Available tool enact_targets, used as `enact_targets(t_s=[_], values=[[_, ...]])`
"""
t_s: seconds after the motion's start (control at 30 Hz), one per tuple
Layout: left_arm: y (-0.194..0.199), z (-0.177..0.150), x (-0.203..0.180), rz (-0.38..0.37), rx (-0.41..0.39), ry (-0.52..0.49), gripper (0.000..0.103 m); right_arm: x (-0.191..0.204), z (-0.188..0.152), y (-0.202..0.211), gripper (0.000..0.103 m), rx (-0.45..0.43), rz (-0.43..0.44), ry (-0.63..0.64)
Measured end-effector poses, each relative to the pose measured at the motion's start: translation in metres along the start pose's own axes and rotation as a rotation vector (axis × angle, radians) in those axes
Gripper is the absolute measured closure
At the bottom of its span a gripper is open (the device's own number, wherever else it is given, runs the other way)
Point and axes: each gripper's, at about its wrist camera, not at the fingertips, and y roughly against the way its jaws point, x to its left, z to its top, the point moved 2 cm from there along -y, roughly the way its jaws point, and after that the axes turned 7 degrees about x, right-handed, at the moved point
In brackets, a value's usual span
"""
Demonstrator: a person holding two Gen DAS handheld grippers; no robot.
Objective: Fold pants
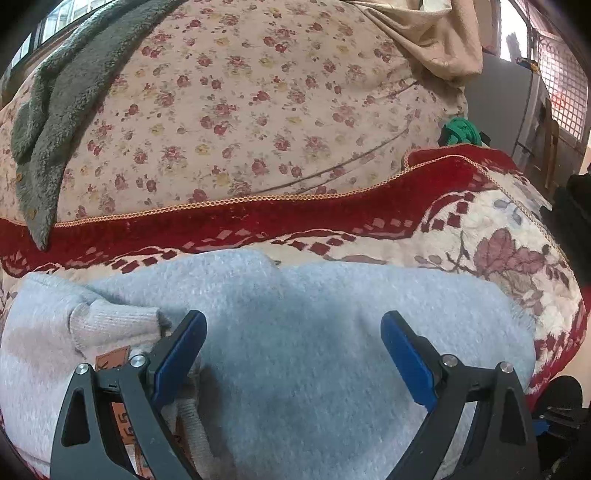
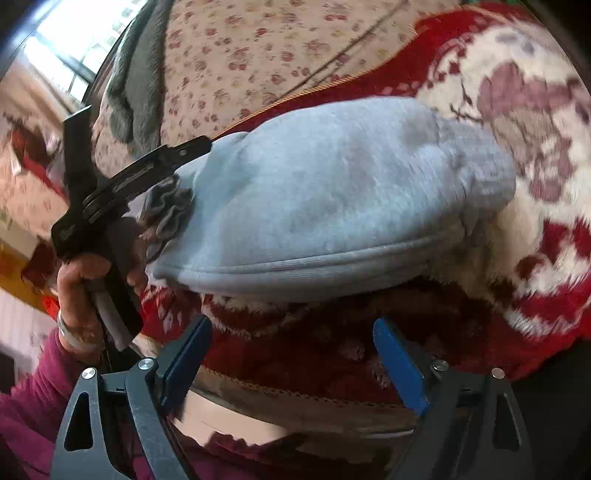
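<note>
The light grey fleece pants (image 1: 295, 332) lie folded in a compact bundle on the red and cream blanket (image 1: 461, 221). A ribbed cuff (image 1: 114, 325) and an orange label (image 1: 112, 360) show at the left. My left gripper (image 1: 293, 321) is open, its blue pads just above the bundle, holding nothing. In the right wrist view the pants (image 2: 332, 199) lie ahead on the blanket (image 2: 535, 110). My right gripper (image 2: 291, 328) is open and empty, over the blanket's front edge, short of the pants. The left gripper's body (image 2: 122, 192) shows at the bundle's left end.
A floral sheet (image 1: 258, 92) covers the bed behind the blanket. A dark grey fleece garment (image 1: 48, 122) lies at the far left, a beige cloth (image 1: 436, 33) at the back right, a green item (image 1: 460, 131) by the bed edge. Grey cabinet (image 1: 506, 99) and window at right.
</note>
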Motion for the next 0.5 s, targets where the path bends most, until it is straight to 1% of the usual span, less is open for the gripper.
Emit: enact_targets(t_s=[0.3,0.37,0.5], values=[[-0.01,0.002,-0.002,-0.01,0.029,-0.007,0.008,-0.017,0.005,-0.013,0.008,-0.038,0.066,-0.082],[-0.013,0.003,-0.004,-0.022,0.037,-0.009,0.008,-0.019,0.005,-0.015,0.008,-0.052,0.073,-0.091],[-0.021,0.012,-0.011,-0.069,0.069,-0.045,0.008,-0.02,0.006,-0.018,0.006,-0.083,0.083,-0.089]])
